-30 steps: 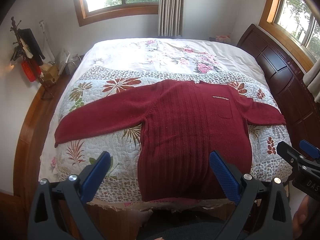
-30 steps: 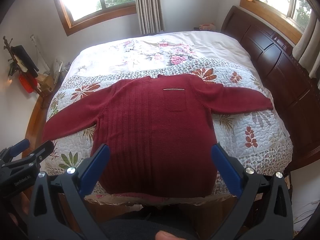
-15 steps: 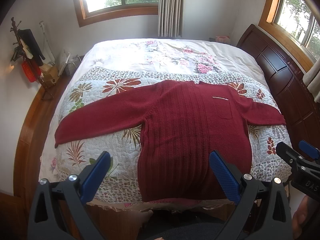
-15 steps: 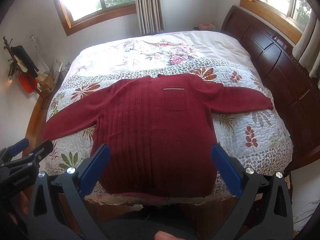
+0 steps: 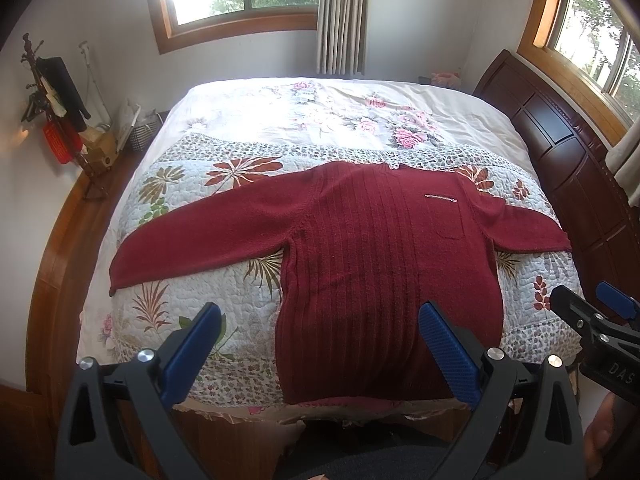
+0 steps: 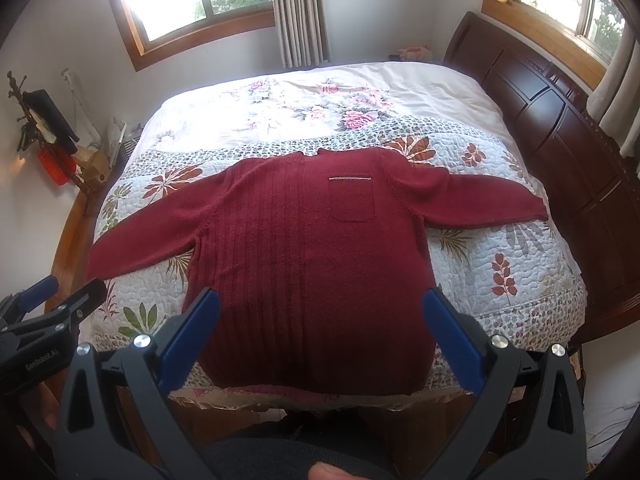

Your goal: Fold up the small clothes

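A dark red knitted sweater (image 5: 380, 256) (image 6: 312, 248) lies flat and face up on the bed, both sleeves spread out sideways, a small chest pocket (image 6: 352, 200) showing. Its hem hangs at the near edge of the bed. My left gripper (image 5: 320, 336) hovers open above the near edge, over the hem's left part, holding nothing. My right gripper (image 6: 320, 324) is open too, centred over the hem, empty. Each gripper shows at the side of the other's view: the right gripper (image 5: 592, 312) and the left gripper (image 6: 60, 300).
The bed carries a quilted floral cover (image 5: 180, 300) and a flowered sheet (image 5: 320, 120) further back. A dark wooden headboard (image 5: 580, 168) runs along the right. A coat stand with bags and boxes (image 5: 60, 120) stands at the left wall. The wooden bed frame (image 5: 60, 260) curves around the left side.
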A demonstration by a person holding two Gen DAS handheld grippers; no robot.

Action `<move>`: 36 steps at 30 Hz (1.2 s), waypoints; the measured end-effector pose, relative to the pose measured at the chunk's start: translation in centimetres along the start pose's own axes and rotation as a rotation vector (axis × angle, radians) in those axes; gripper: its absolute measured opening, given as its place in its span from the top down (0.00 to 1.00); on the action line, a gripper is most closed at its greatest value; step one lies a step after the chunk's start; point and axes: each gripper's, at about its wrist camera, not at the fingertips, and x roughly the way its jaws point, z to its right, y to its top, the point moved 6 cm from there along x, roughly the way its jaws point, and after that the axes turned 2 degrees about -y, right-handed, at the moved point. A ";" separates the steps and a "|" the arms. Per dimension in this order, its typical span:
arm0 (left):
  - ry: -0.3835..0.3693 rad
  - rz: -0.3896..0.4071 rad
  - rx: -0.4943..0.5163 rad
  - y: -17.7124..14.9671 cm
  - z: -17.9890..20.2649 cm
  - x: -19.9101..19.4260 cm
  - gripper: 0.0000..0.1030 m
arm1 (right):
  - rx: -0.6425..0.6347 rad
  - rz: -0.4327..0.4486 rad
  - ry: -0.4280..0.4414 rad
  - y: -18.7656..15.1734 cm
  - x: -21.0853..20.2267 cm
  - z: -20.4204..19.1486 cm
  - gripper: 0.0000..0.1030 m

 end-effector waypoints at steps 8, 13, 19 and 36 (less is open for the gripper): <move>-0.004 0.002 0.000 0.2 -0.1 -0.1 0.04 | -0.003 0.001 0.000 0.2 0.0 -0.1 0.02; -0.004 0.003 -0.001 0.3 -0.2 -0.1 0.04 | -0.003 -0.001 0.000 0.3 0.0 -0.1 0.02; -0.005 0.005 0.000 0.4 -0.3 -0.2 0.04 | -0.005 0.001 -0.002 0.4 -0.1 -0.3 0.02; -0.136 0.154 -0.068 1.2 -3.9 2.7 0.04 | -0.070 0.524 -0.049 2.7 -4.5 0.4 0.02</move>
